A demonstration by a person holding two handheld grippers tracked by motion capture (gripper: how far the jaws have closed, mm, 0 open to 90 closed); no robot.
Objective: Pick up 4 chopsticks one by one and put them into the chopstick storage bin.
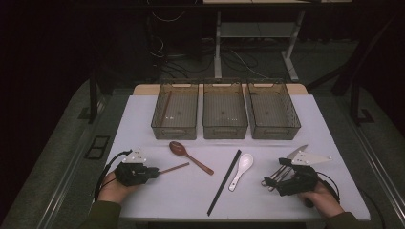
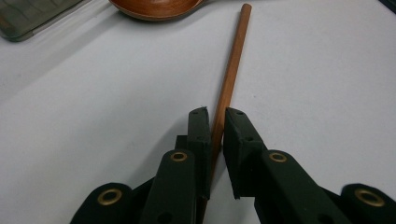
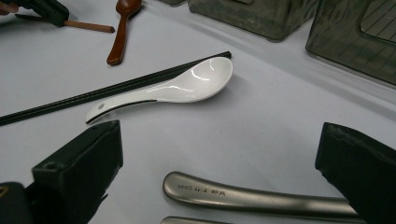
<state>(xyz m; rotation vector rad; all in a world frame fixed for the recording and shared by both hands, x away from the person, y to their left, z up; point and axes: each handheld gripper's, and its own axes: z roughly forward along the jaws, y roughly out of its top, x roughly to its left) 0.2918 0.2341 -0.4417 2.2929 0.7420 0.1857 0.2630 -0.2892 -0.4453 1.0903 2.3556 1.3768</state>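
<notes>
A thin brown wooden chopstick (image 2: pixel 232 70) lies on the white table (image 1: pixel 143 119), and my left gripper (image 2: pixel 215 114) is shut on its near end. In the high view that gripper (image 1: pixel 154 172) rests at the front left with the chopstick (image 1: pixel 175 167) pointing right. My right gripper (image 3: pixel 219 144) is open, its jaws wide on either side of a grey metal cutlery handle (image 3: pixel 243 193) that lies flat. From above, the right gripper (image 1: pixel 268 181) sits at the front right over several metal utensils (image 1: pixel 281 173).
Three translucent bins (image 1: pixel 225 112) line the back; the left one (image 1: pixel 175 112) holds a brown stick. A wooden spoon (image 1: pixel 184 152), a black chopstick pair (image 1: pixel 224 181) and a white ceramic spoon (image 1: pixel 241 169) lie mid-table. The table's front edge is just behind both hands.
</notes>
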